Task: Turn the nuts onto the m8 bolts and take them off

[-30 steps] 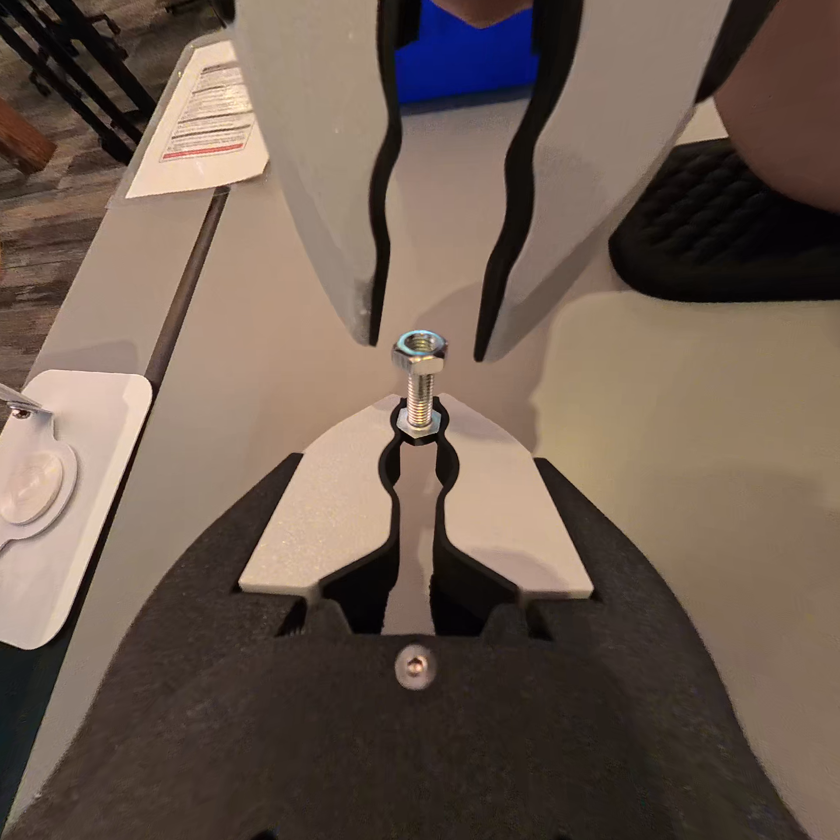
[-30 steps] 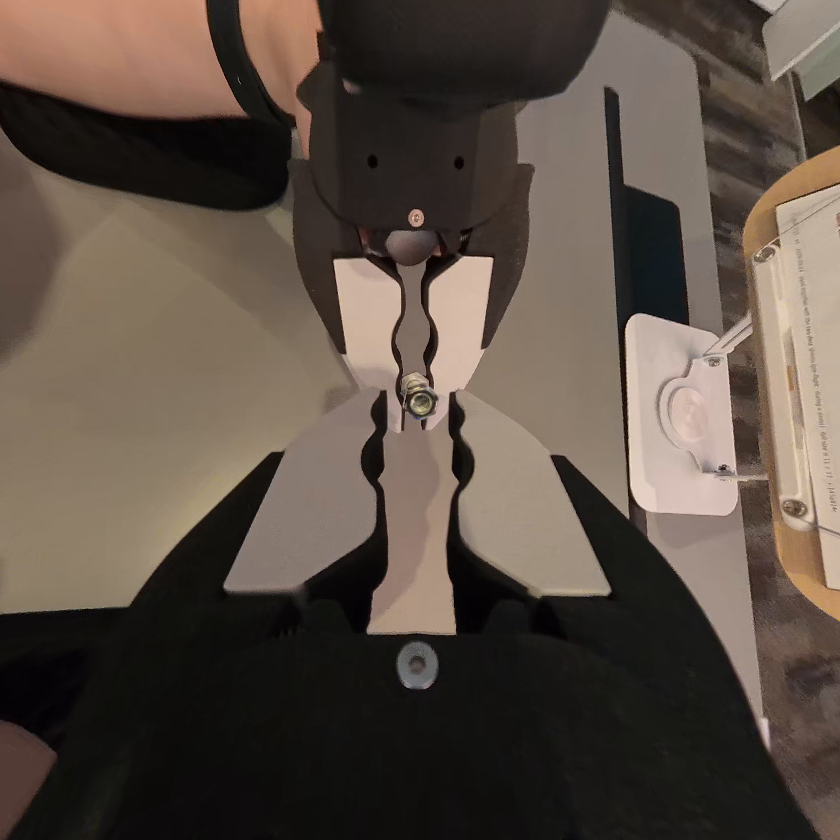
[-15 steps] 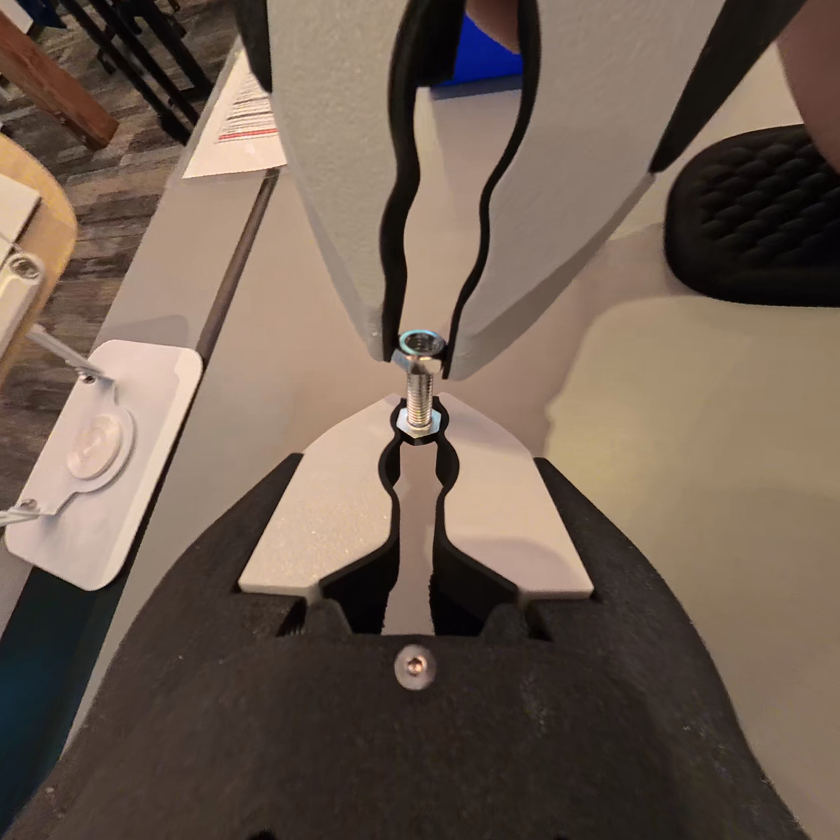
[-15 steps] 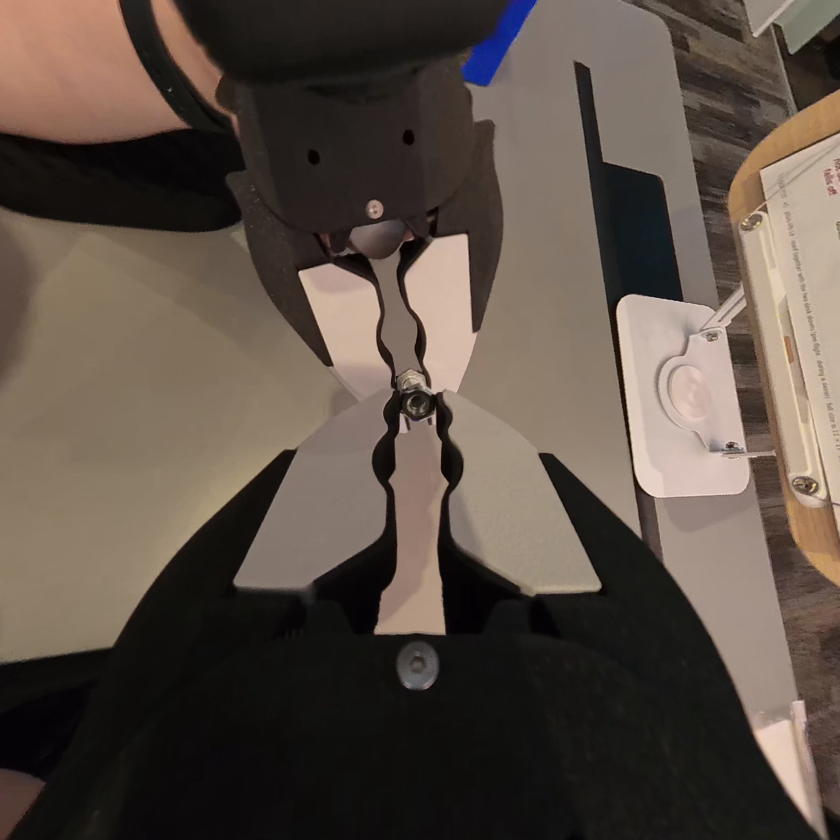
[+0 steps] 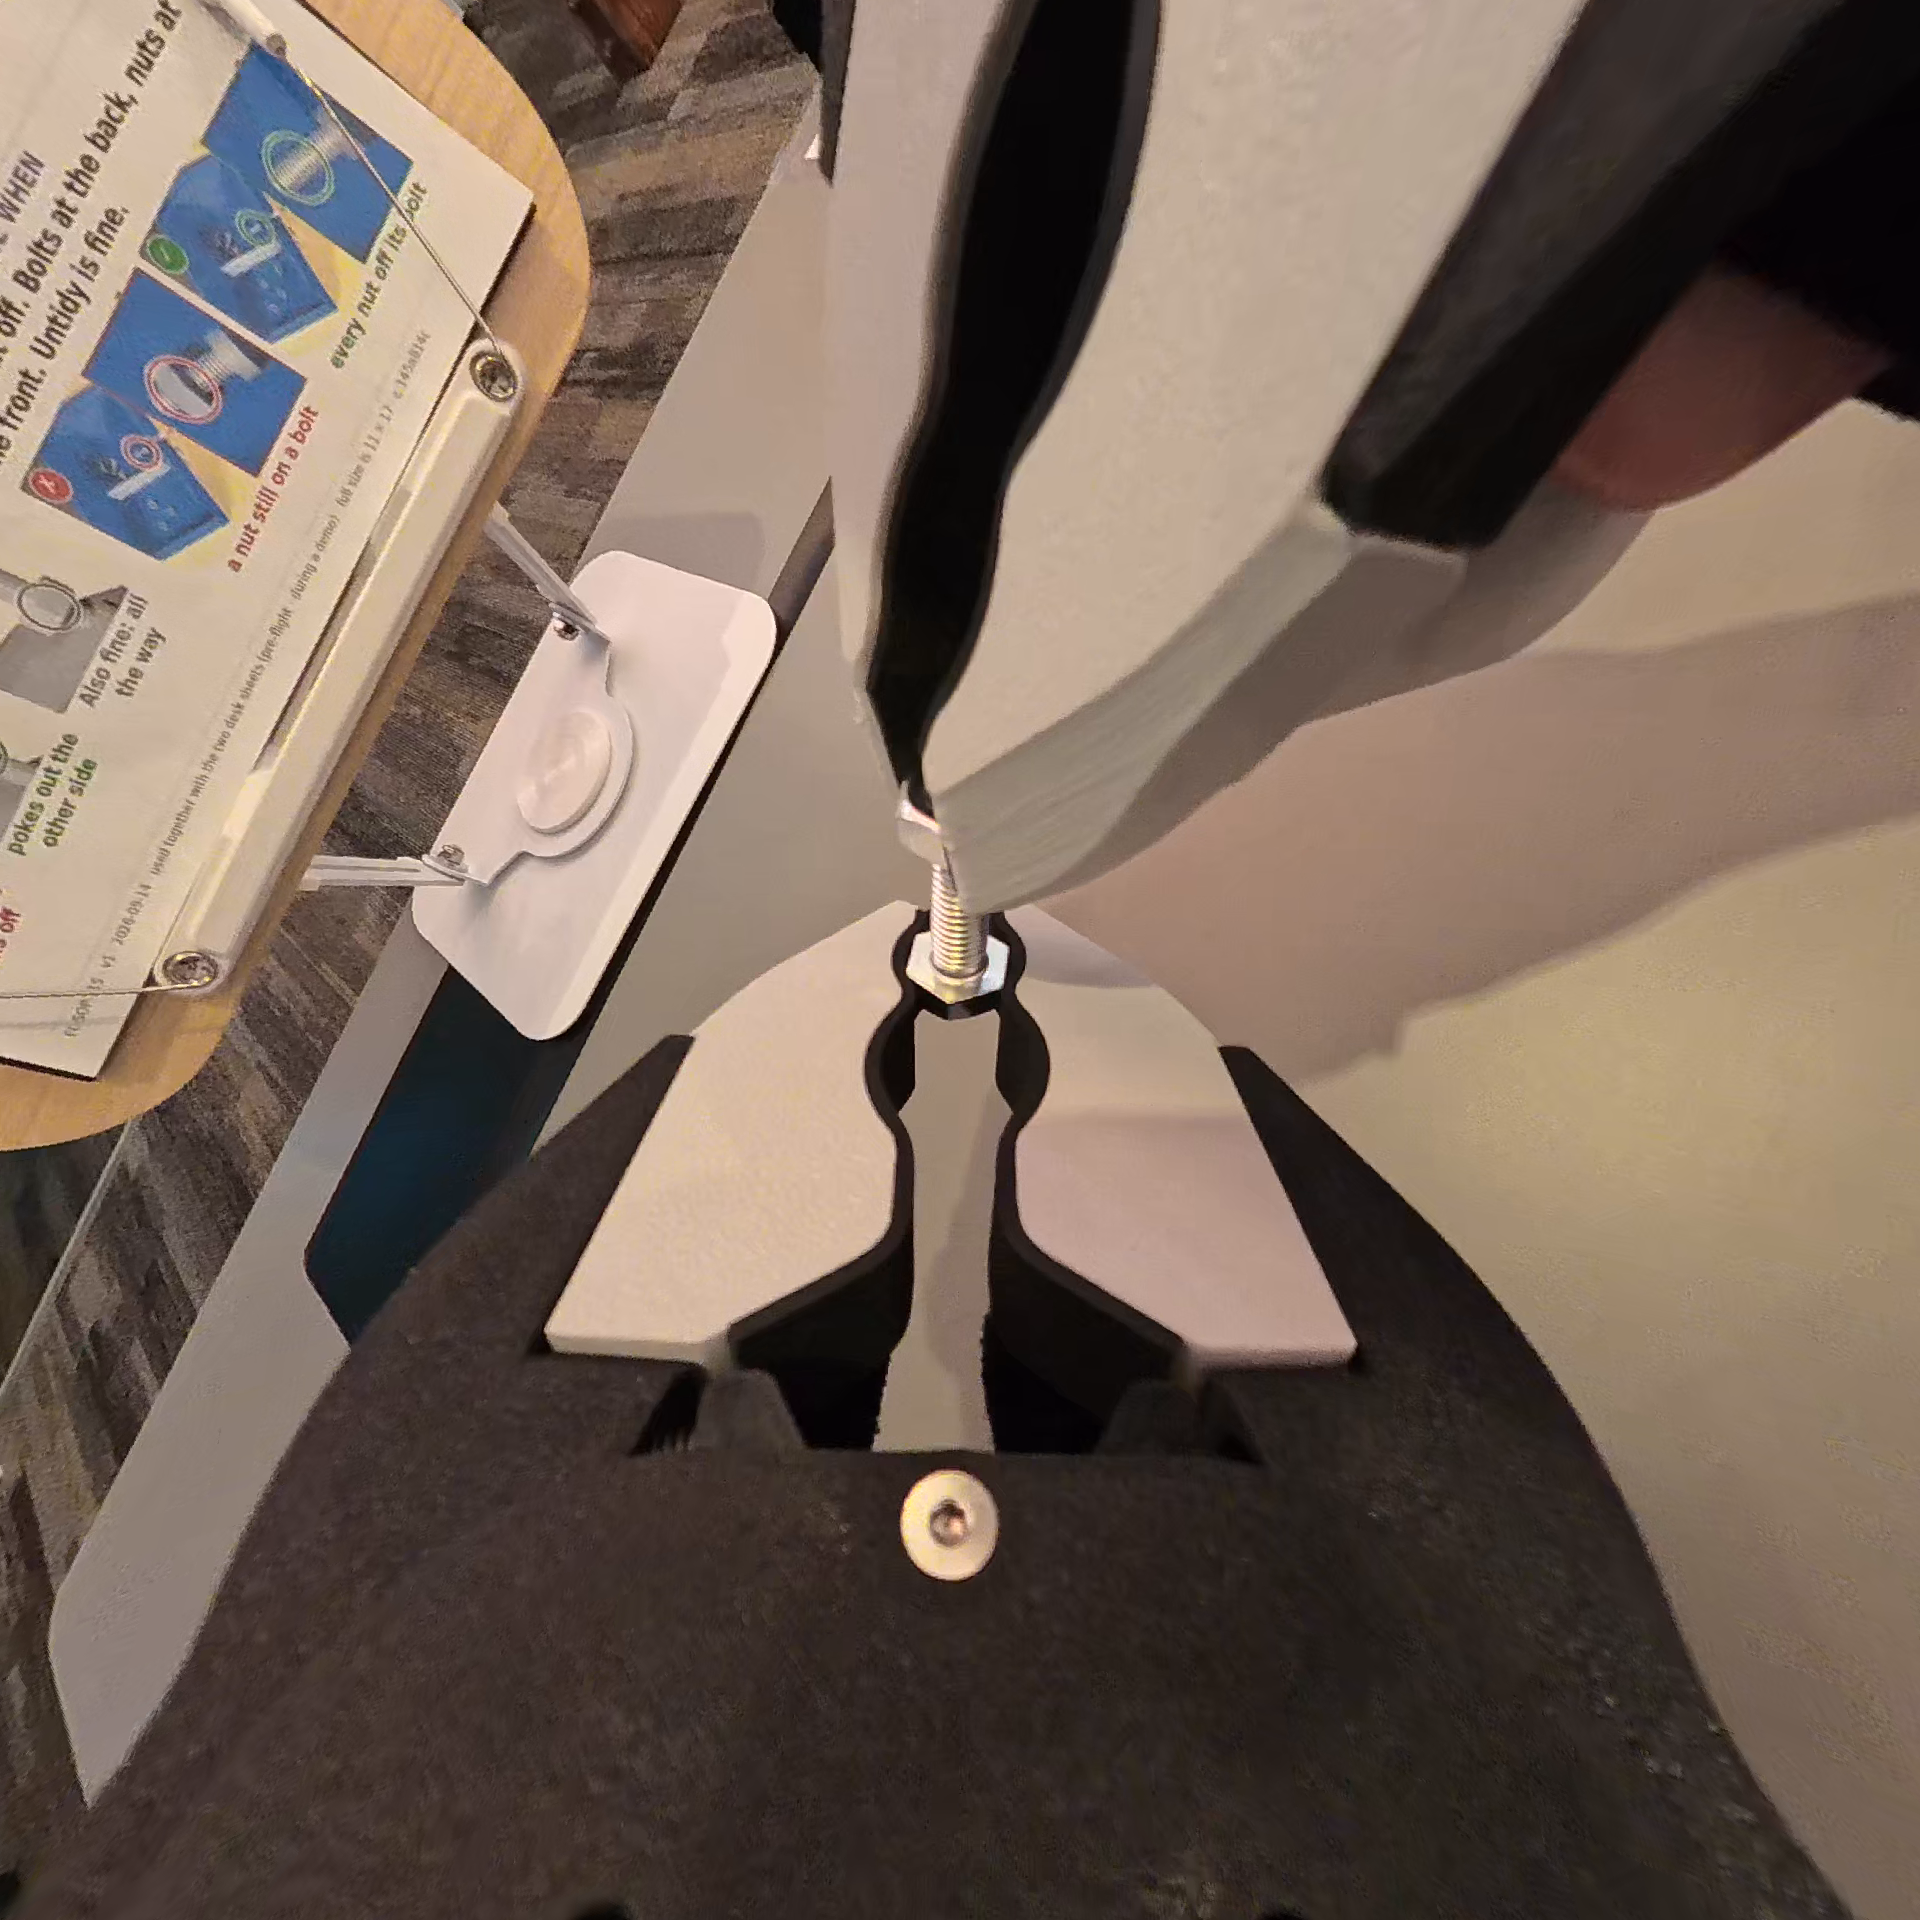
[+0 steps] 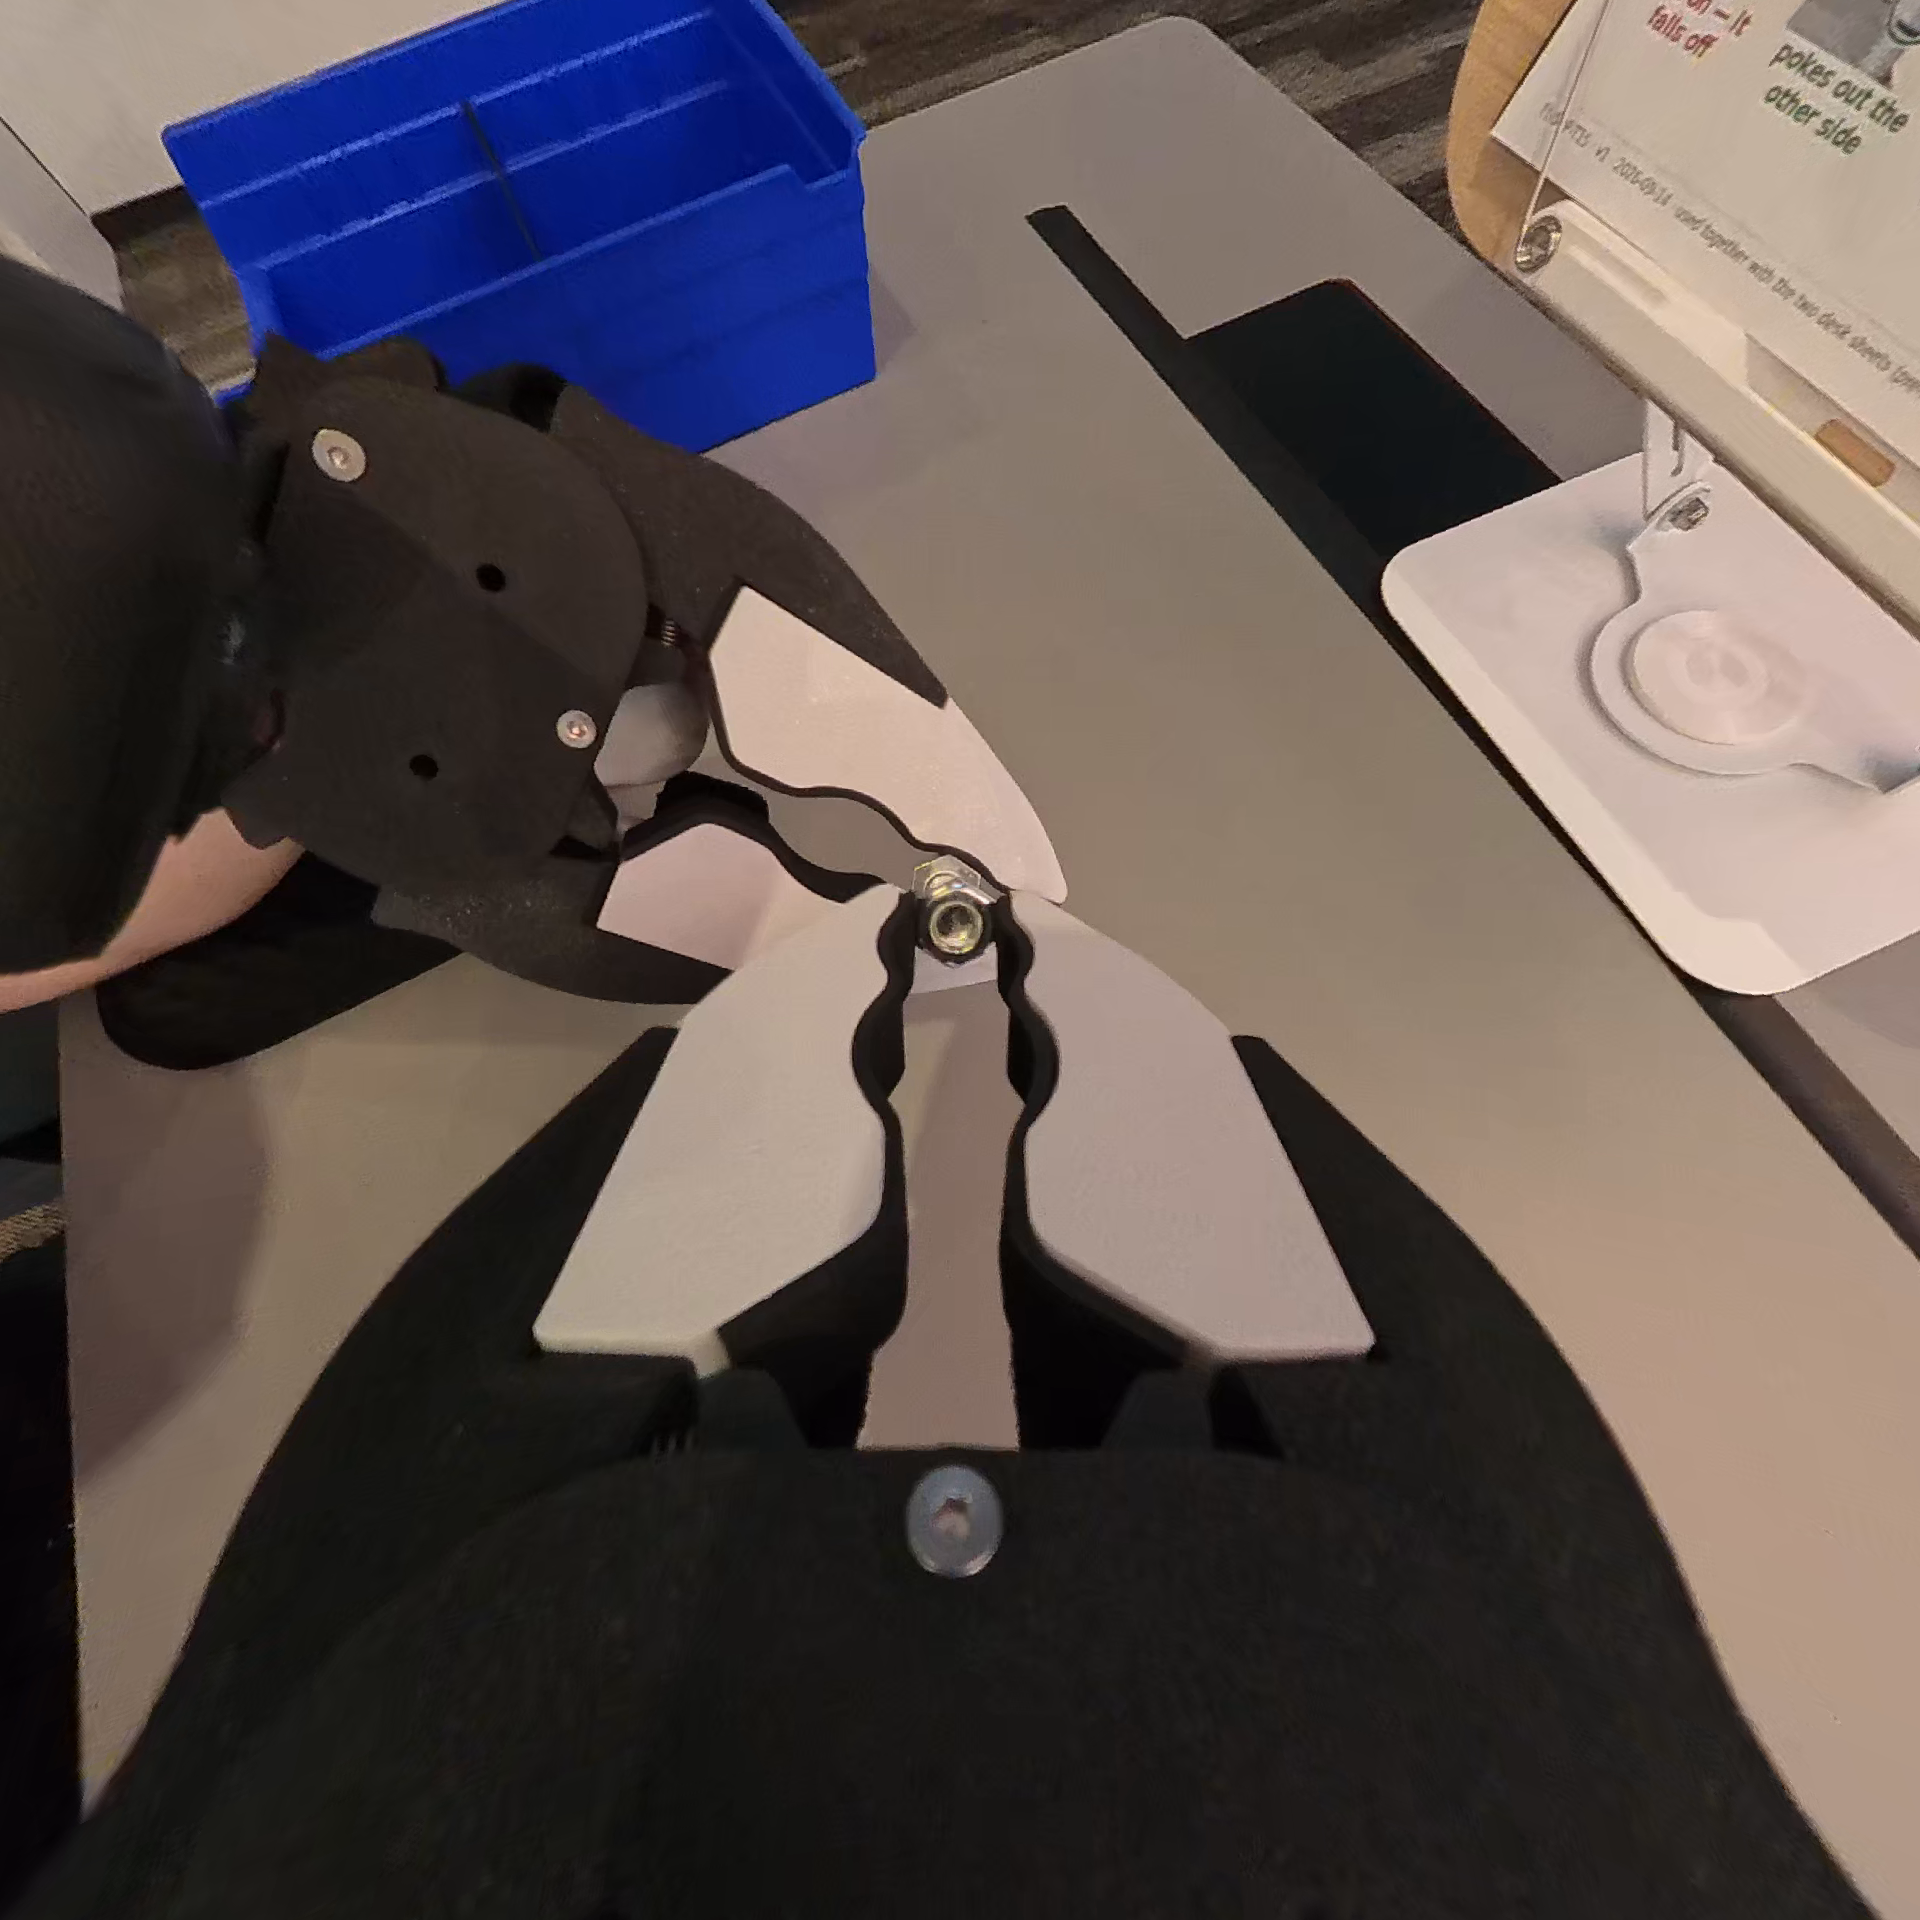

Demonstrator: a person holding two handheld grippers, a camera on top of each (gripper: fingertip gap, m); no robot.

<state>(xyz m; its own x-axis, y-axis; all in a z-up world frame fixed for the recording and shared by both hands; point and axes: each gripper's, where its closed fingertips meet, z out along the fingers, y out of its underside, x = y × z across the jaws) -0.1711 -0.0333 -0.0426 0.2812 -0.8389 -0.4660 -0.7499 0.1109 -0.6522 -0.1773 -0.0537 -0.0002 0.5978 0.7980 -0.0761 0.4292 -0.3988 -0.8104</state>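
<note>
In the left wrist view my left gripper (image 5: 954, 964) is shut on the hex head of a silver bolt (image 5: 945, 925), whose threaded shaft points away from me. A nut (image 5: 918, 828) sits at the far end of the shaft, mostly hidden between the right gripper's (image 5: 920, 805) closed tips, which come down from above. In the right wrist view my right gripper (image 6: 956, 923) is shut on the nut (image 6: 956, 925), and I look straight into its bore. The left gripper (image 6: 961, 885) comes in from the left, holding the bolt head just behind the nut.
A blue divided bin (image 6: 540, 208) stands at the back of the grey table (image 6: 1195, 675). A white stand base (image 6: 1704, 707) sits at the table's edge and holds a wooden board with an instruction sheet (image 5: 208, 499). A black pad (image 6: 239, 997) lies under the left hand. Left tips to right tips: about 5 cm.
The right gripper closed from open onto the nut at the bolt's tip. Both views have since rotated: the grippers have twisted relative to each other about the bolt's axis.
</note>
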